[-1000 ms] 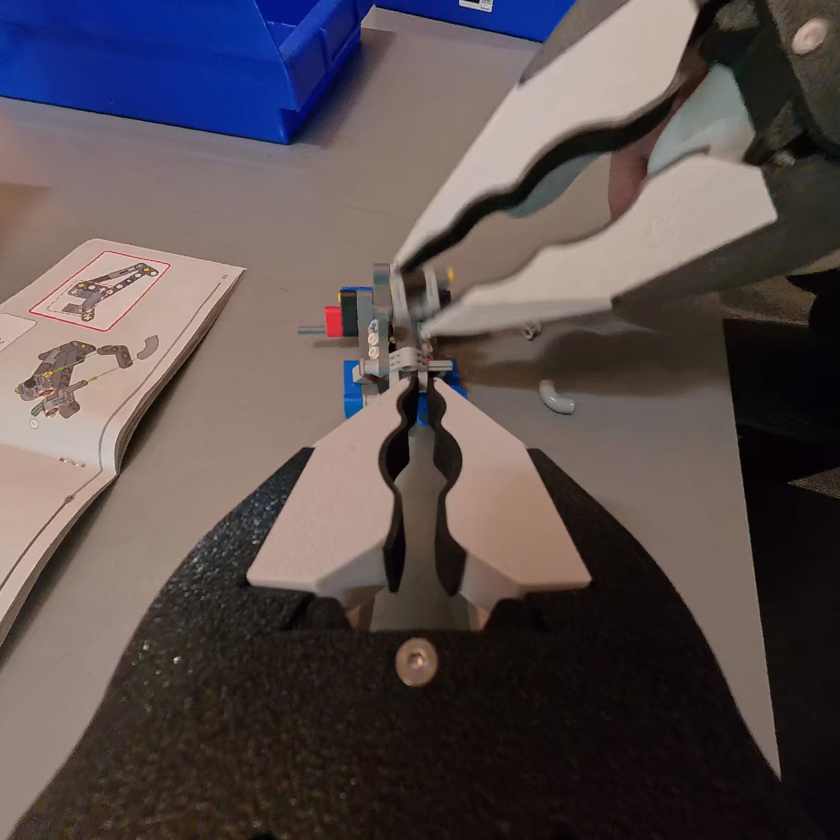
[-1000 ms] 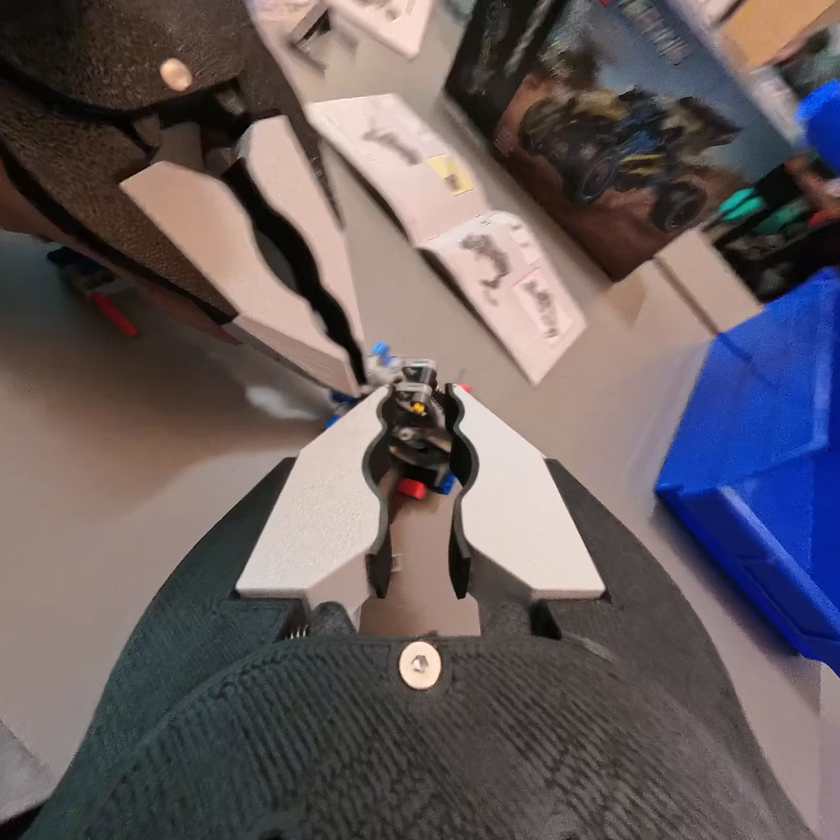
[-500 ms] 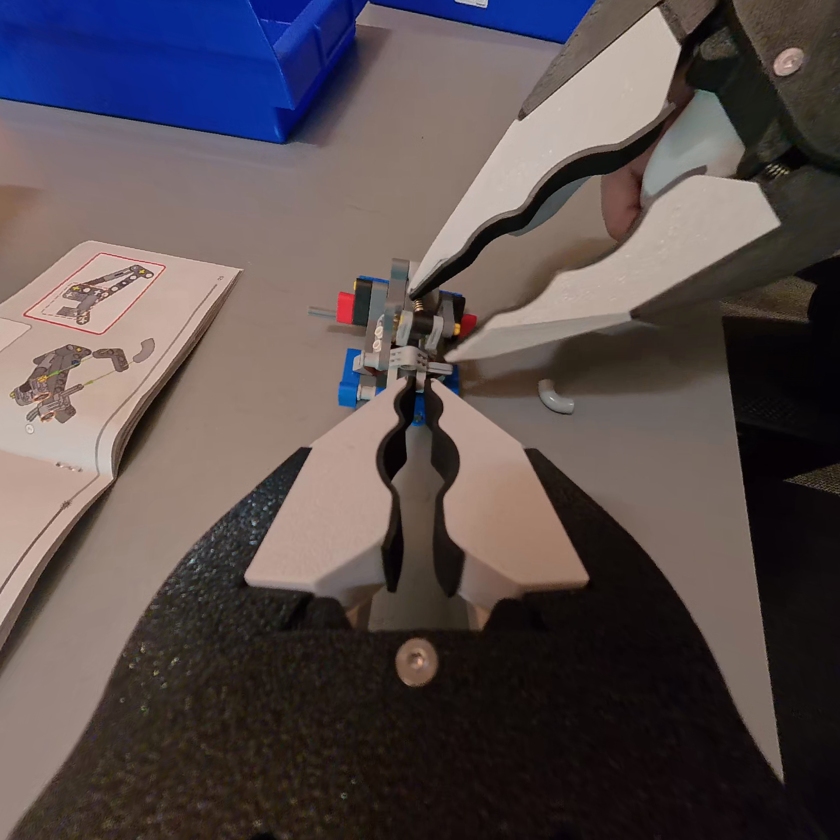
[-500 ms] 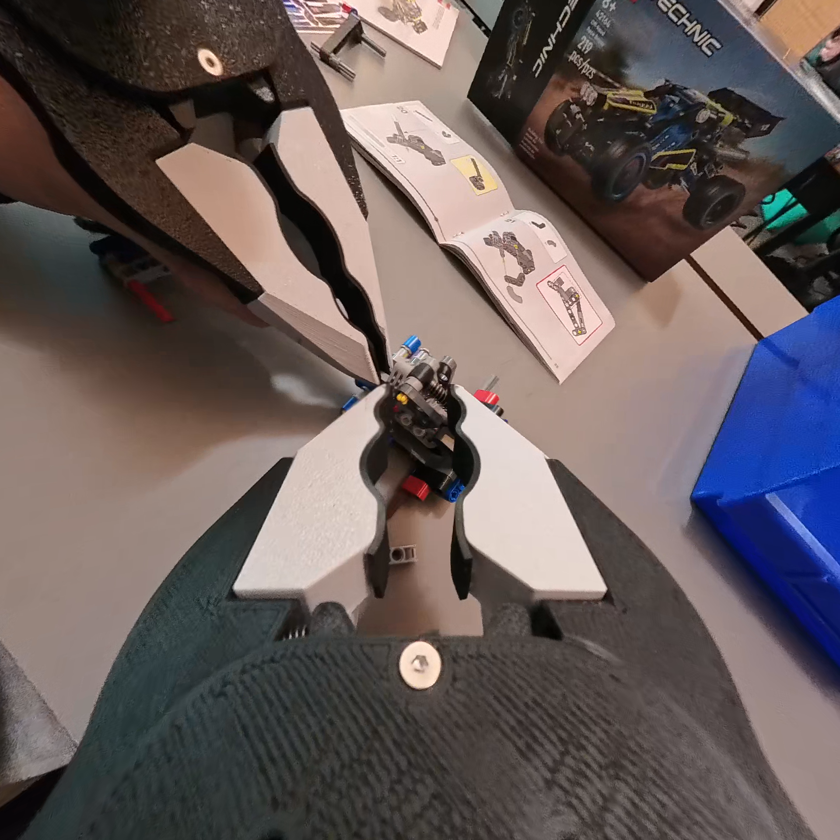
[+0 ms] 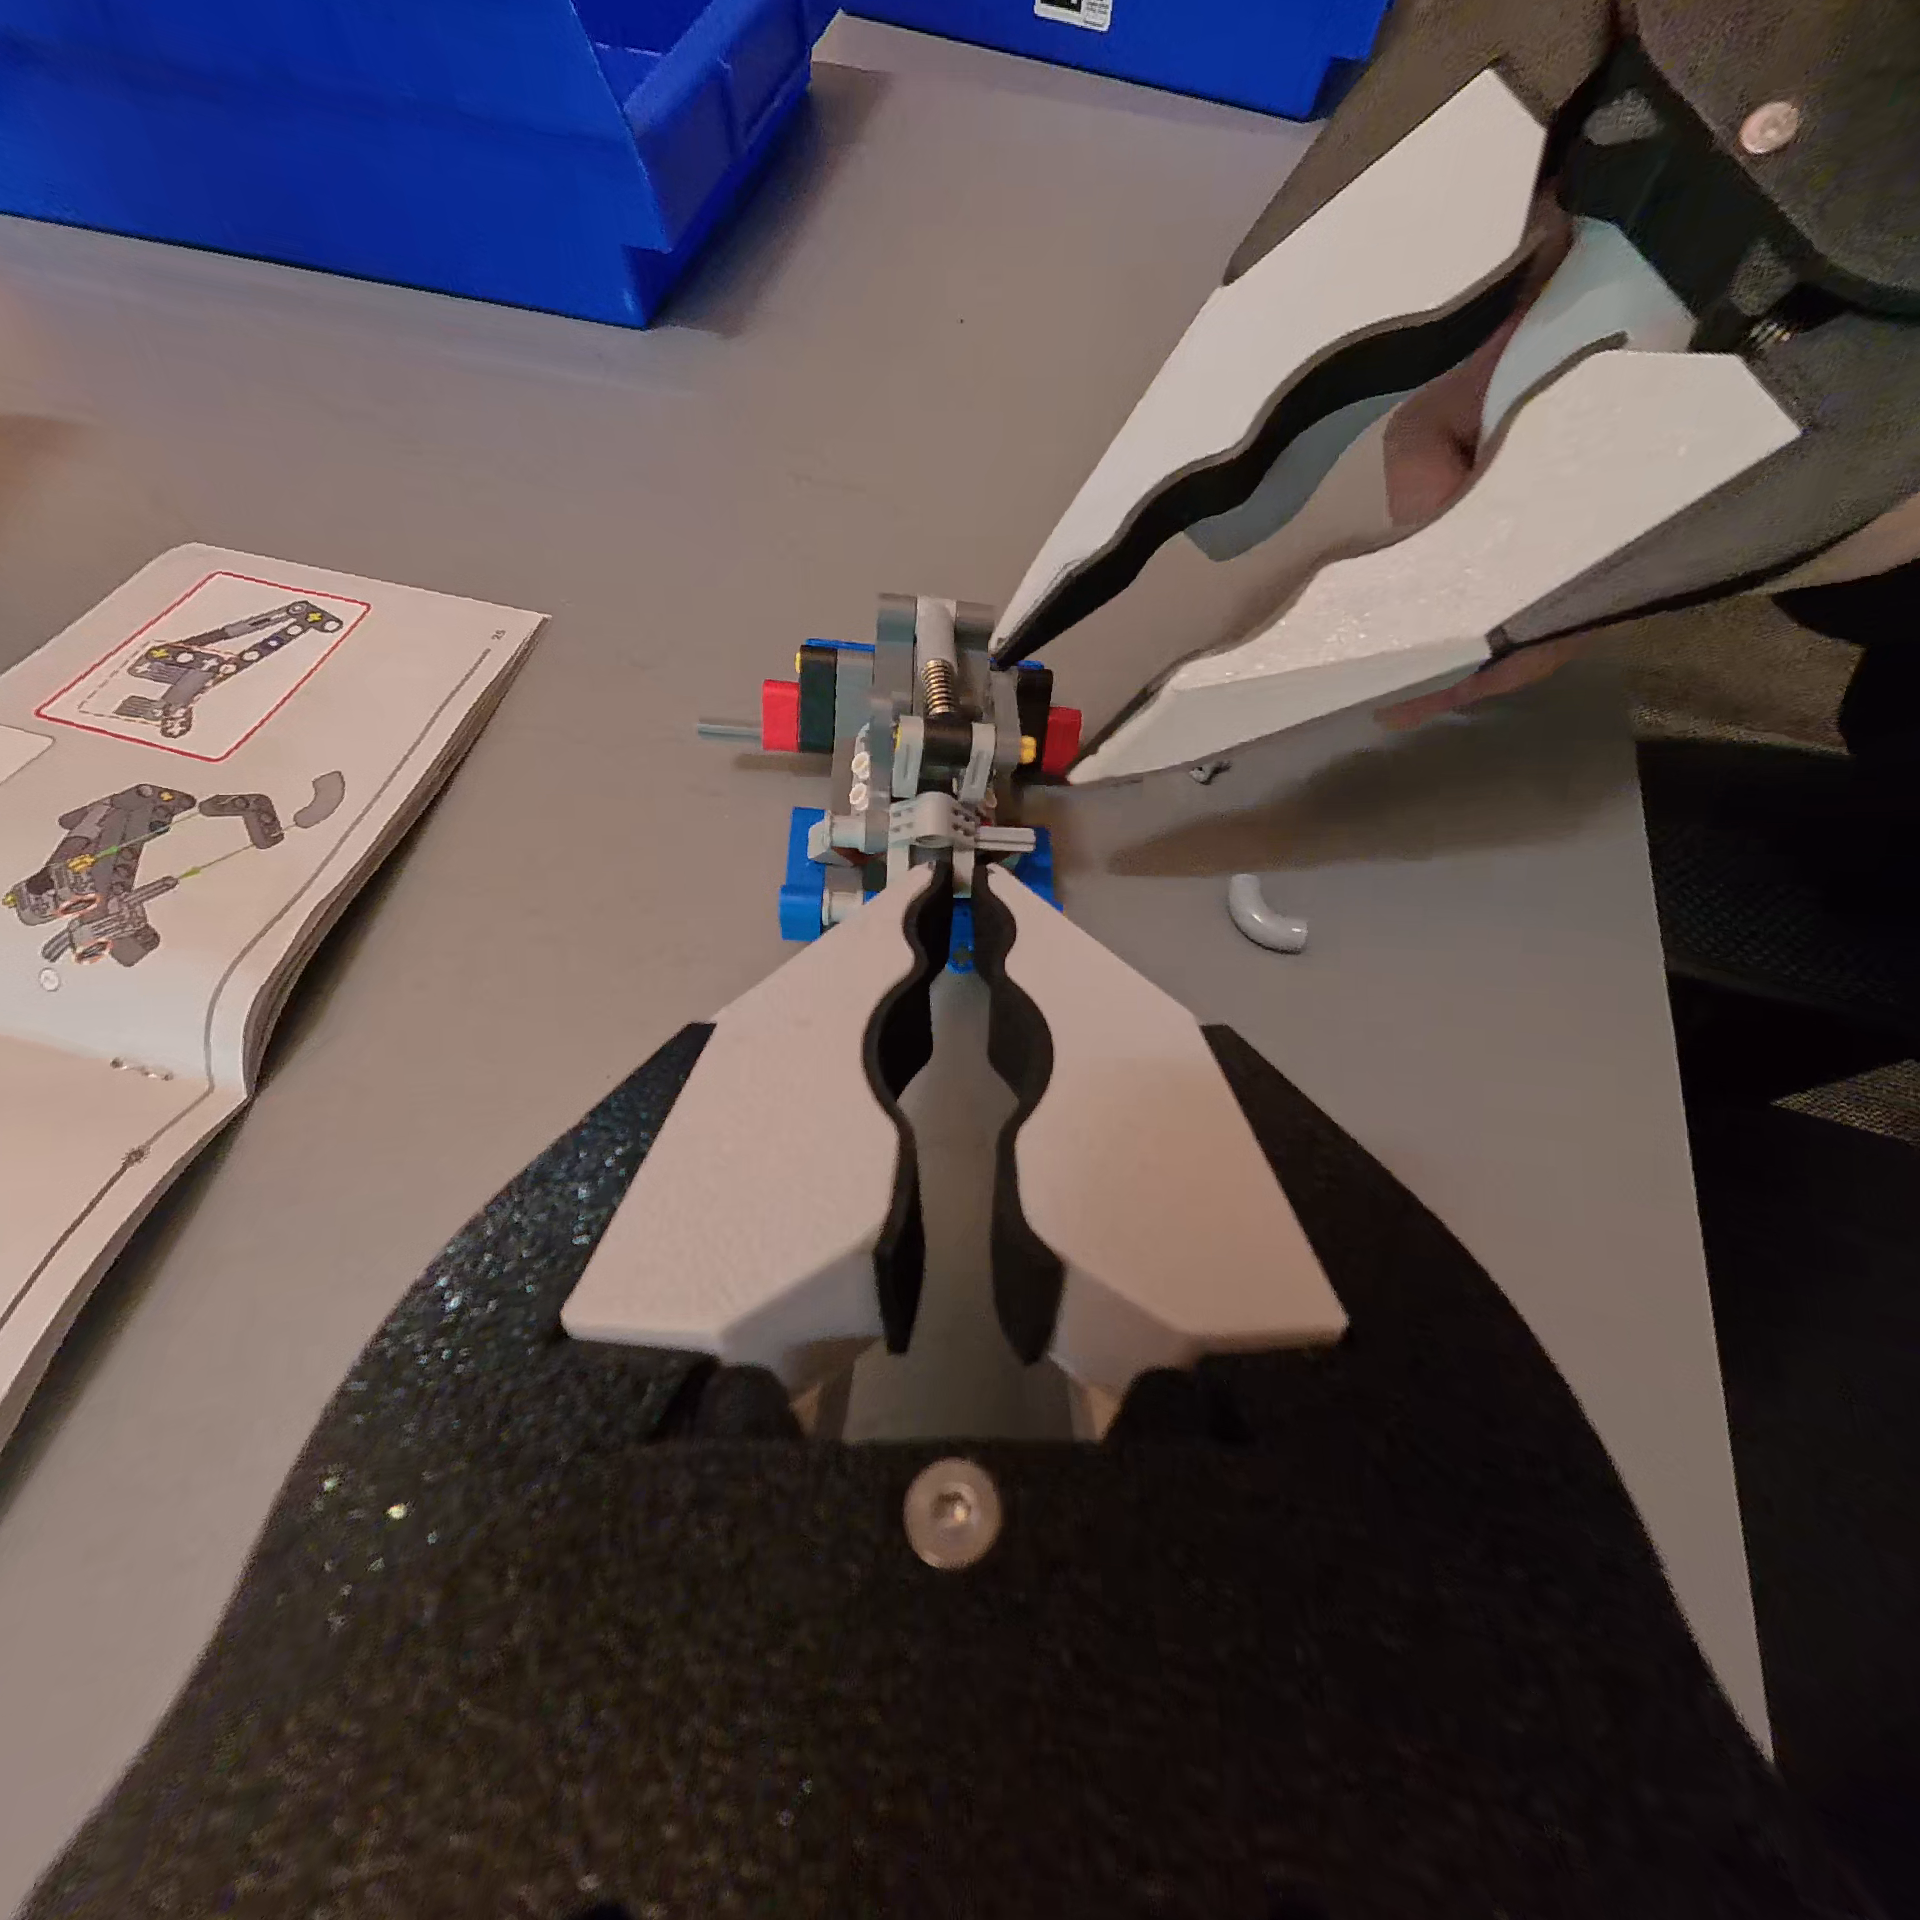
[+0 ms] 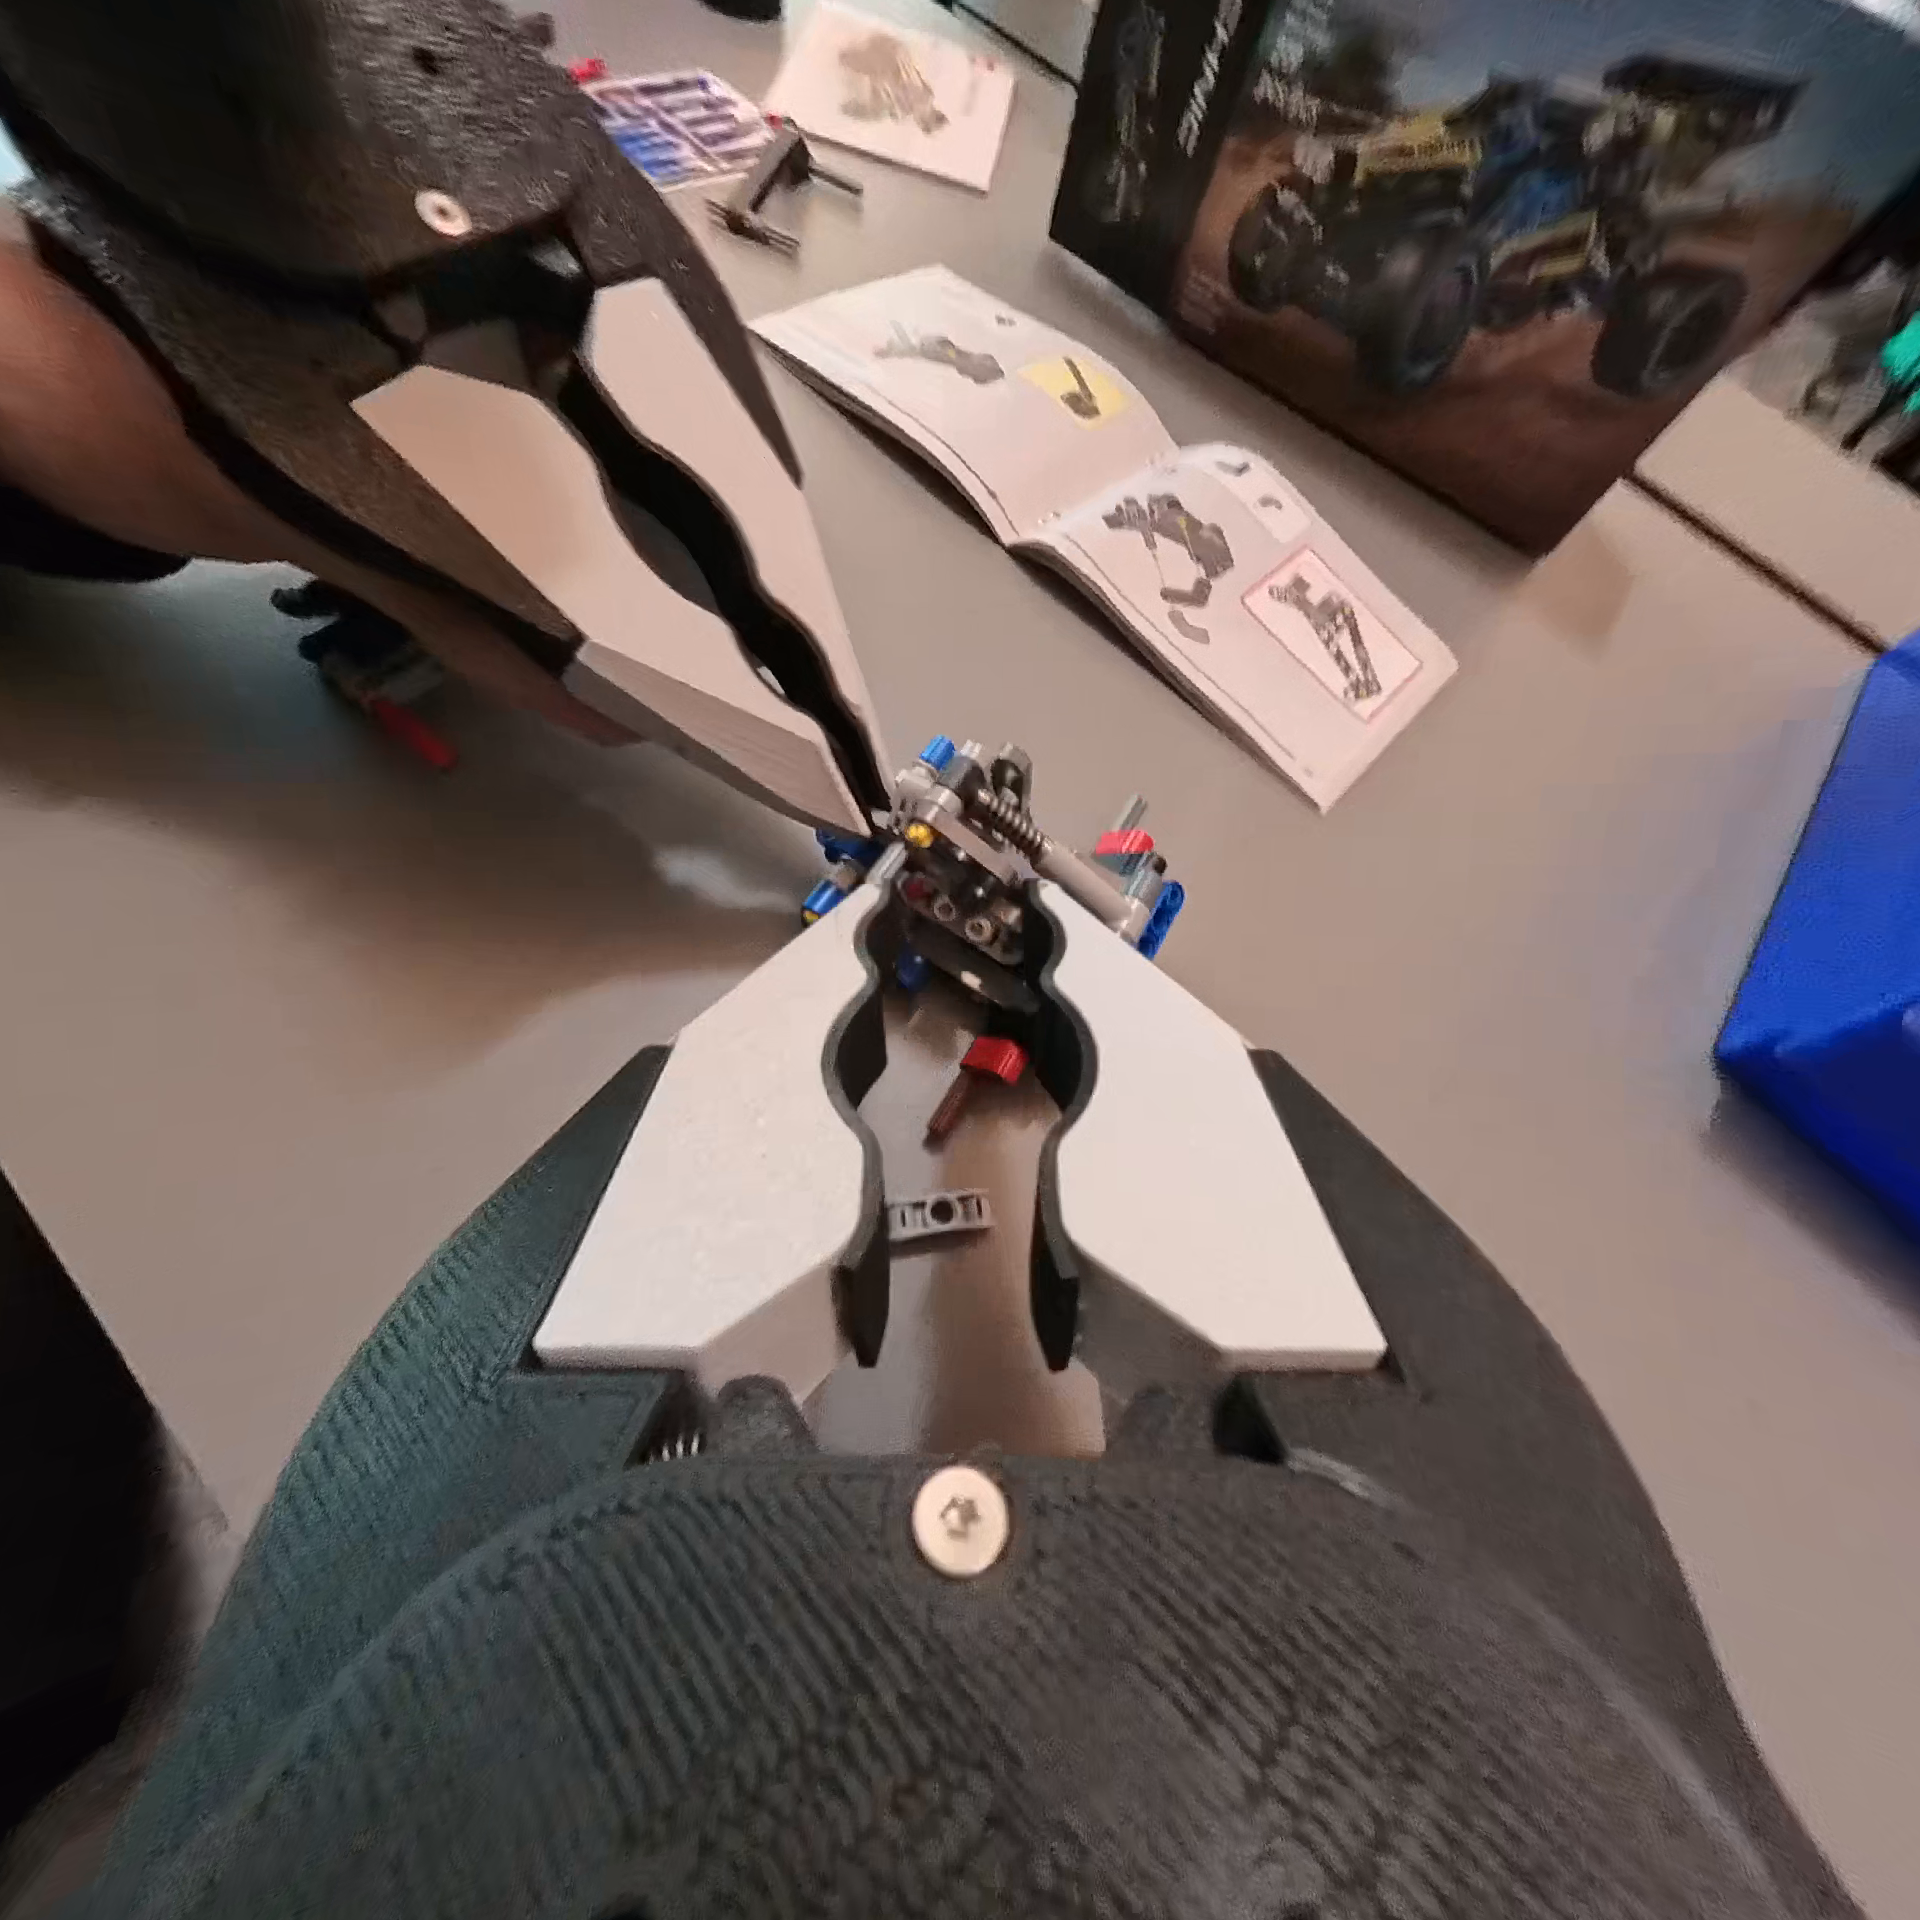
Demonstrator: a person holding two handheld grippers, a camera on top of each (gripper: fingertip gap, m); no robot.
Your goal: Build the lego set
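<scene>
A small brick assembly (image 5: 925, 748) of grey, black, blue and red parts with a metal spring sits on the grey table (image 5: 520, 1039). My left gripper (image 5: 961, 883) is shut on a thin grey part at the assembly's near end. The right wrist view shows it (image 6: 868, 816) pinching that end from the upper left. My right gripper (image 6: 956, 909) is shut on the assembly's (image 6: 987, 852) black middle section, one fingertip on each side. In the left wrist view the right gripper (image 5: 1039, 717) straddles the assembly's right end by a red piece.
An open instruction booklet (image 5: 208, 779) lies to the left, with blue bins (image 5: 416, 135) behind it. A grey curved piece (image 5: 1262, 920) lies near the table's right edge. A small grey piece (image 6: 935, 1214) and a red piece (image 6: 992, 1060) lie between my right fingers. A printed box (image 6: 1455, 229) stands at the back. The grippers are tip to tip, or close to it.
The assembly has turned between the two grippers, so its spring now faces up. My right fingers have spread slightly wider around it. My left gripper has stayed shut on the grey part.
</scene>
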